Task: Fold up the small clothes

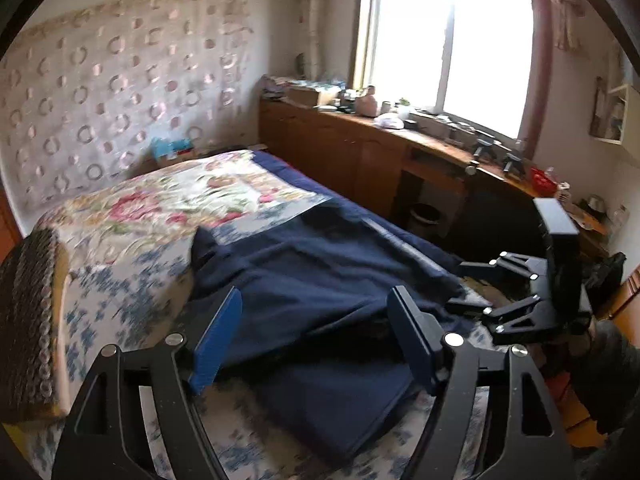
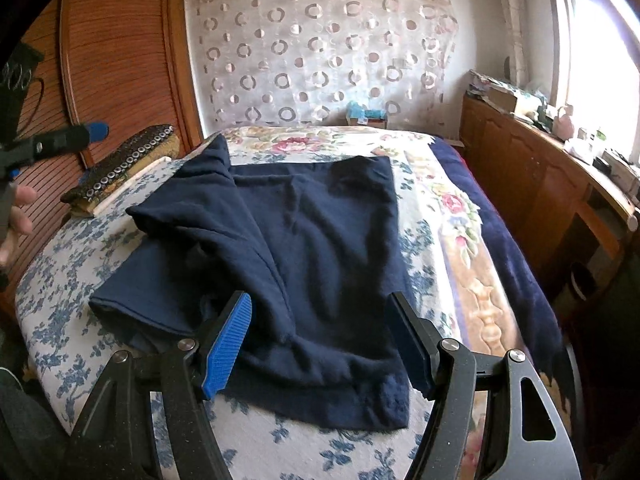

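Note:
A navy blue sweater [image 2: 320,240] lies on the floral bed, its left side and sleeve folded over the body. It also shows in the left wrist view [image 1: 320,280], crumpled. My right gripper [image 2: 320,340] is open and empty, hovering over the sweater's near hem. My left gripper [image 1: 316,332] is open and empty above the sweater's edge. The right gripper [image 1: 472,284] shows in the left wrist view at the right, over the sweater. The left gripper's fingers [image 2: 80,134] show at the far left of the right wrist view, off the bed.
The bed [image 2: 280,440] has a blue-and-white floral sheet and a floral quilt [image 2: 452,200]. A beaded pillow [image 2: 124,168] lies at its left edge. A wooden cabinet [image 1: 340,148] with clutter runs under the window at the right. A wooden wardrobe [image 2: 120,60] stands left.

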`<state>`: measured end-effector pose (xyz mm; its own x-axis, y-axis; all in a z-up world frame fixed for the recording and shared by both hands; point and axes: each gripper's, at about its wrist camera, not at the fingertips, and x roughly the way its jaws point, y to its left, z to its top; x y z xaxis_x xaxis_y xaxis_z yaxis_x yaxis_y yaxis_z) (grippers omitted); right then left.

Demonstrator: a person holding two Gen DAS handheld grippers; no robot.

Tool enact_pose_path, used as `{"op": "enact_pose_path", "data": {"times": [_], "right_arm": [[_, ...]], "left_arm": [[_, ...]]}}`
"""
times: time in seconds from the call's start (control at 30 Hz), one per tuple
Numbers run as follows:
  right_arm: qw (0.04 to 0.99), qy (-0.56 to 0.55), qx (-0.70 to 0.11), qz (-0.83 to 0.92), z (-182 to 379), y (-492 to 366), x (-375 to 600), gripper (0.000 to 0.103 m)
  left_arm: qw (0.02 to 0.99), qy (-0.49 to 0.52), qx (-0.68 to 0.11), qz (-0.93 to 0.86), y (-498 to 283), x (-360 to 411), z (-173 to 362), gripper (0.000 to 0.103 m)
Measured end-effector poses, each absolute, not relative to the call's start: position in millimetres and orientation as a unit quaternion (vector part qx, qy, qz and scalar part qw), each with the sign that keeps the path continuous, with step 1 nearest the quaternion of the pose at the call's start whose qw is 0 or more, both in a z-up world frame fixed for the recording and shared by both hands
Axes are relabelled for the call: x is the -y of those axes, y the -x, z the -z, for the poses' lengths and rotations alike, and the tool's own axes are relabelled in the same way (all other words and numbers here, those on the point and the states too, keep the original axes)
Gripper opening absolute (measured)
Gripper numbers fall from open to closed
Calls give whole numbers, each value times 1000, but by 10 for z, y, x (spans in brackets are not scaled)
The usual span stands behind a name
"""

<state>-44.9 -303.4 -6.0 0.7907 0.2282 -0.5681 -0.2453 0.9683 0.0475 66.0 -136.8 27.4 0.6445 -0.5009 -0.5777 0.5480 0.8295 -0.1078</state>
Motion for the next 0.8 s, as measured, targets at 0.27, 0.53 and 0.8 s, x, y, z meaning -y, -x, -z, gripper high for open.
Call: {"op": "enact_pose_path", "data": {"times": [0.27,0.53,0.8], "right_arm": [[937,42,-306,-162,74,162,2746,71],[920,56,-335,-197,192,-266,2474,71],[907,68,-360,-207,298,-447,2346,71]], "left_arm": [[917,-25,-321,236,-639,978,15,76],[920,-12,-336,201,-545,737,403,76],[920,19,-350,174,-456,530,688,76]]}}
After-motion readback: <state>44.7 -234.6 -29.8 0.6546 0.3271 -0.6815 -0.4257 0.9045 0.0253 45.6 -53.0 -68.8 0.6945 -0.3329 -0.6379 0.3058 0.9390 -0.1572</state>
